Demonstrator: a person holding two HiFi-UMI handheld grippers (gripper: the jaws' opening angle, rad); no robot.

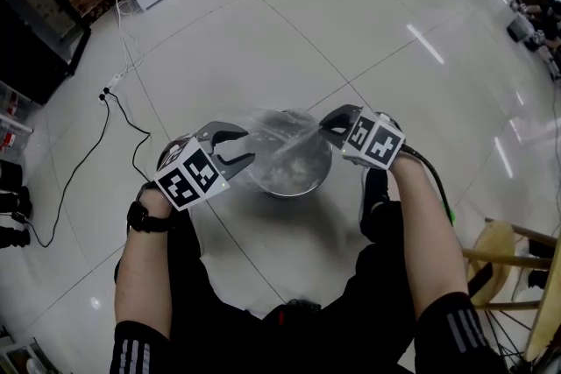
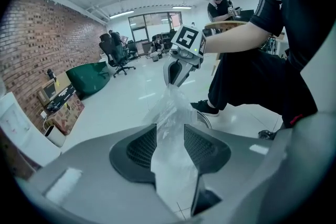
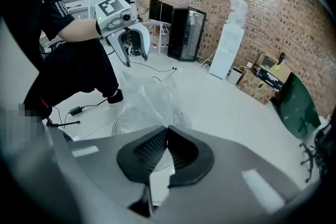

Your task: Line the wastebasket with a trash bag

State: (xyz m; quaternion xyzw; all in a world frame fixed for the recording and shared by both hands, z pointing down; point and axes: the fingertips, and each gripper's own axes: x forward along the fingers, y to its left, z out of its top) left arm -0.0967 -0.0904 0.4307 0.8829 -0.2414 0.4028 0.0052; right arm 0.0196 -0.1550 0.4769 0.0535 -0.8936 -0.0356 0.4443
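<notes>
Quick update from the floor. My right claw [image 3: 167, 129] is clamped shut, with a bit of the clear bag [image 1: 279, 134] pinched at its tips. From there the plastic runs across towards my left claw [image 2: 170, 129]. That one's jaws are standing apart. The film runs through the gap between its pads, but as far as I can see it isn't being squeezed. Both claws are tilted down, facing each other over the metal basket [image 1: 286, 192]. The bag is bunched up above the rim and between the claws, and some of it looks to be sagging into the basket. The basket itself is upright on the white tile floor [image 1: 351, 39], just in front of my legs, with my shoe [image 1: 375, 188] right beside it.
</notes>
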